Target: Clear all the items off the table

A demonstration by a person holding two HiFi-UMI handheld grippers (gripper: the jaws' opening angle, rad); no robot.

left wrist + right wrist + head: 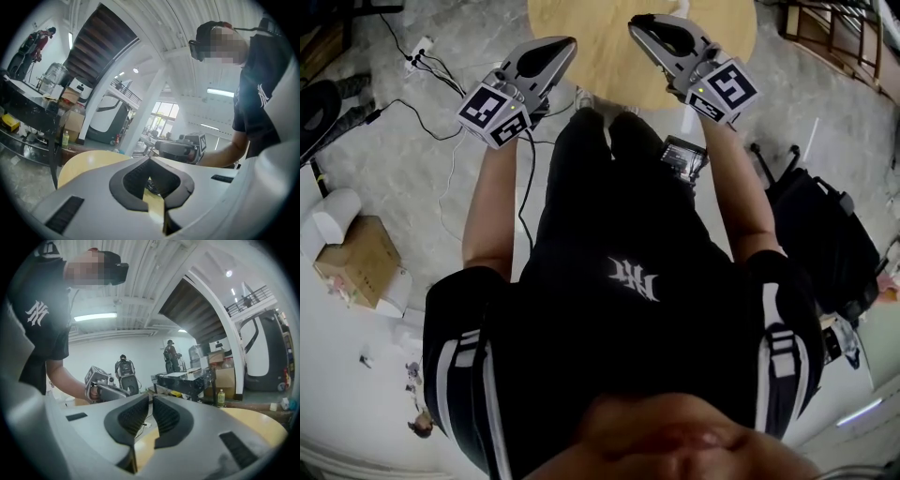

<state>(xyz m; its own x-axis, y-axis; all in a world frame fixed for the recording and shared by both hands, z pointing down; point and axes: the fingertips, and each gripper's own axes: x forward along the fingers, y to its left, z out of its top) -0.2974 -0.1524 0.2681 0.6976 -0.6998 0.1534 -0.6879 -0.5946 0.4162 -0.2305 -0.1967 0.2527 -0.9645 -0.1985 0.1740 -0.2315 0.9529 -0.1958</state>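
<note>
Table (609, 47) is round, light wood, sitting at the top of the head view, in front of the person's feet. What shows of its top is plain wood grain.

Left gripper (568, 43) is over the table's near left edge, nose pointing in across the top. Its jaws are closed tip to tip with nothing gripped. In the left gripper view the table wood shows through the gap behind the pads.

Right gripper (636, 21) is over the table's near right part, nose angled inward toward the left one. Its jaws are drawn together to a thin slit, with nothing between the pads and nothing held. In the right gripper view the table wood shows below them.

The two gripper tips are near each other but apart, both above the table and not touching it.

Off the table on the floor:
- A cardboard box (356, 258) is well to the table's left, on the person's side.
- Cables (422, 112) and a power strip (420, 49) lie left of the table.
- A black bag (825, 234) sits to the table's right.

A green bottle (221, 397) stands beyond the table's far side, by a dark counter (185, 380).
</note>
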